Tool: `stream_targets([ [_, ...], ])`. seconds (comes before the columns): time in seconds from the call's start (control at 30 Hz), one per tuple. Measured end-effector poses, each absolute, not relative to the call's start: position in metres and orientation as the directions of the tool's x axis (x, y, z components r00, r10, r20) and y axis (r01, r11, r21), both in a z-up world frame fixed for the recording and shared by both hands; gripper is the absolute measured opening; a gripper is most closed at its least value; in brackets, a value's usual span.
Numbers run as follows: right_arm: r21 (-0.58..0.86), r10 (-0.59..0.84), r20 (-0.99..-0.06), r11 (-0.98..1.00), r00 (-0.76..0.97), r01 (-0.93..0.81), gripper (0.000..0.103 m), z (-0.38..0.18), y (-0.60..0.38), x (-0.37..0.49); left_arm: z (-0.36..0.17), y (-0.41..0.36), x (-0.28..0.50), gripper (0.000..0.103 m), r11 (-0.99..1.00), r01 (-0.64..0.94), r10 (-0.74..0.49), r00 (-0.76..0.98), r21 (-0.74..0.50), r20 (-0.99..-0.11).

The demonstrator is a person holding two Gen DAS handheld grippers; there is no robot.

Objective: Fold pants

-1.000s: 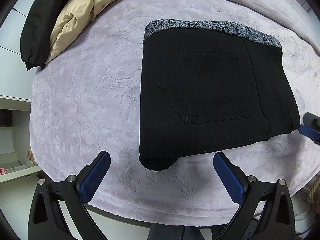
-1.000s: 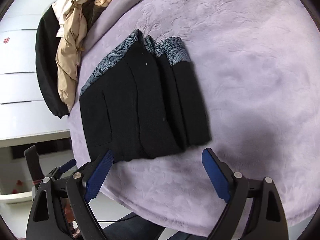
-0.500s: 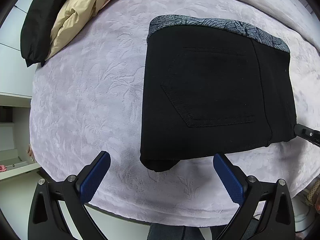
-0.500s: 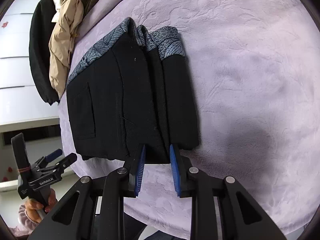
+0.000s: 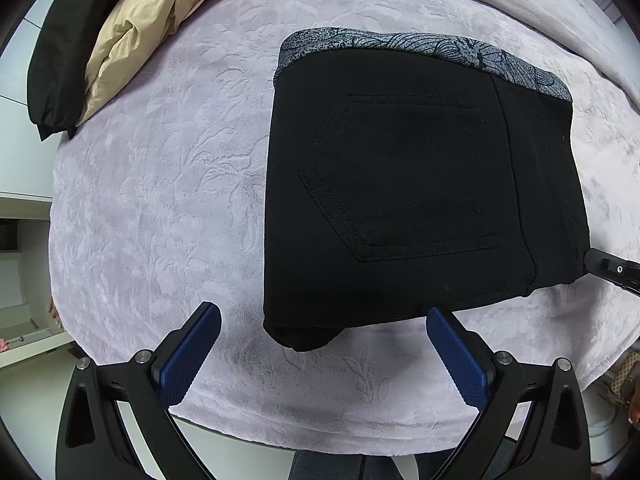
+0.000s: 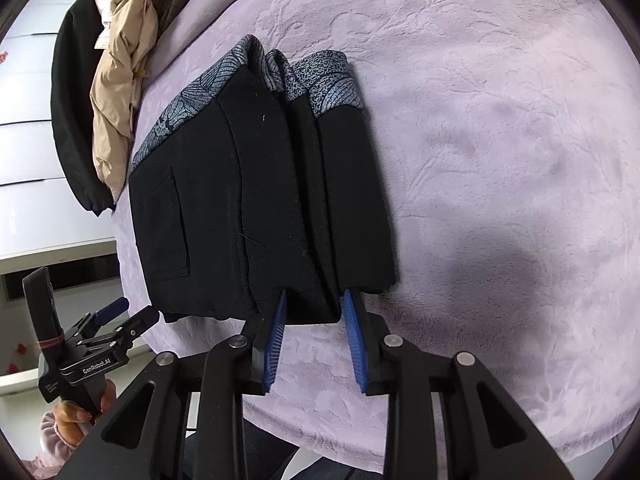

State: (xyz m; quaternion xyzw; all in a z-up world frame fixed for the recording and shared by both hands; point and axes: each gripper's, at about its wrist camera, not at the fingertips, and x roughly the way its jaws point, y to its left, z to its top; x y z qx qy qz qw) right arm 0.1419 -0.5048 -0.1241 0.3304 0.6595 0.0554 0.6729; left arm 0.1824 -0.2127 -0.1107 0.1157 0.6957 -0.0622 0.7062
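Note:
The black pants, folded into a thick block with a grey patterned waistband at the far end, lie on the lilac blanket. My left gripper hangs open straight above the block's near edge, touching nothing. In the right wrist view the pants show their stacked layers. My right gripper has its blue pads on both sides of the near end of the middle folds; its jaws are opening, and the cloth still fills the gap between them. One right finger shows at the block's right corner.
A beige and black jacket lies heaped at the blanket's far left. A person's hand holds the left gripper off the bed's edge. White drawers stand to the left. Bare blanket stretches right of the pants.
My right gripper went from wide open in front of the pants to pinching their near folds, then widened a little. The left gripper has stayed in place.

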Motion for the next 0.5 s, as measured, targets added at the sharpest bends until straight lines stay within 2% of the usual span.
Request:
stream_targets([
  [0.07, 0.511, 0.503, -0.855, 0.781, 0.123, 0.359, 0.048, -0.122, -0.508, 0.142, -0.111, -0.212, 0.183, 0.103, 0.966, 0.247, 0.073, 0.023, 0.076, -0.997],
  [0.13, 0.507, 0.498, -0.858, 0.785, 0.123, 0.356, 0.061, -0.12, -0.511, 0.142, -0.112, -0.211, 0.184, 0.103, 0.967, 0.246, 0.068, 0.02, 0.071, -0.997],
  [0.27, 0.512, 0.498, -0.856, 0.787, 0.135, 0.344, 0.076, -0.116, -0.516, 0.145, -0.115, -0.206, 0.192, 0.103, 0.971, 0.238, 0.032, 0.013, 0.034, -0.999],
  [0.3, 0.513, 0.497, -0.856, 0.788, 0.14, 0.34, 0.081, -0.116, -0.517, 0.146, -0.116, -0.205, 0.195, 0.103, 0.972, 0.236, 0.009, 0.011, 0.012, -1.0],
  [0.4, 0.537, 0.51, -0.843, 0.778, 0.172, 0.325, 0.084, -0.113, -0.525, 0.15, -0.118, -0.196, 0.209, 0.103, 0.969, 0.227, -0.095, -0.007, -0.094, -0.995],
  [0.5, 0.594, 0.564, -0.803, 0.739, 0.19, 0.318, 0.094, -0.118, -0.534, 0.153, -0.125, -0.186, 0.228, 0.103, 0.958, 0.216, -0.189, -0.033, -0.191, -0.981],
])
